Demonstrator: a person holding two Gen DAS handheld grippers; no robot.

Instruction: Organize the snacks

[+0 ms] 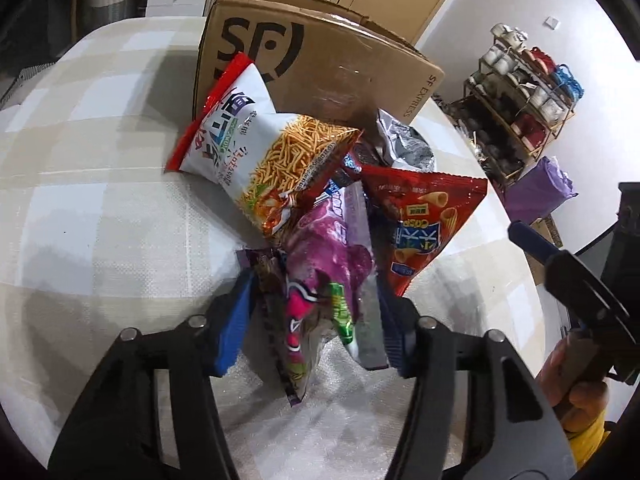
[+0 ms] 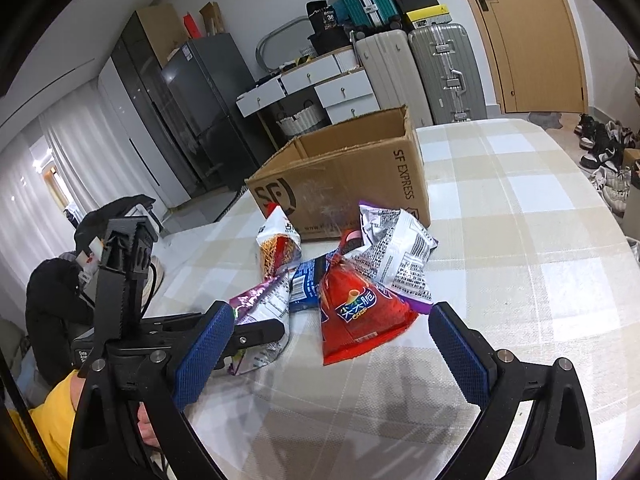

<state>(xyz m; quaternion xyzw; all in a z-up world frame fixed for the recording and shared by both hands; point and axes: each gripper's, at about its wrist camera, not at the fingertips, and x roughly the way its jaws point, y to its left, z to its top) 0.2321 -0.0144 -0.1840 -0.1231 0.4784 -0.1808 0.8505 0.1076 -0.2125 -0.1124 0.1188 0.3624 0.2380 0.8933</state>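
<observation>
The left claw [image 1: 316,312] sits low over the near edge of the snack pile with its 2 blue pads around a purple bag [image 1: 320,264]. The jaws look part closed, the left pad touching the bag's crumpled edge; whether the right pad presses it too I cannot tell, so the grip may not be firm yet. In the right wrist view the same bag [image 2: 260,312] lies at the near left of the pile with the left claw's finger across it.

The right claw [image 2: 332,352] is wide open and holds nothing, hovering just near of a red bag [image 2: 360,316].

Farther out lie a noodle bag [image 1: 256,148] leaning on the box [image 1: 320,60], a blue packet [image 2: 308,284] and a silver bag [image 2: 396,244]. The box stands open at the far side of the bench [image 1: 100,200], touching the pile.

The step in hand seems to be lifting the purple bag for the box. To do it well, close fully on the bag's sealed end rather than its puffy middle, since slick film slips. Lift straight up first, because the noodle bag and red bag overlap it and may drag along. Then carry it over the box's near wall and let go inside.
</observation>
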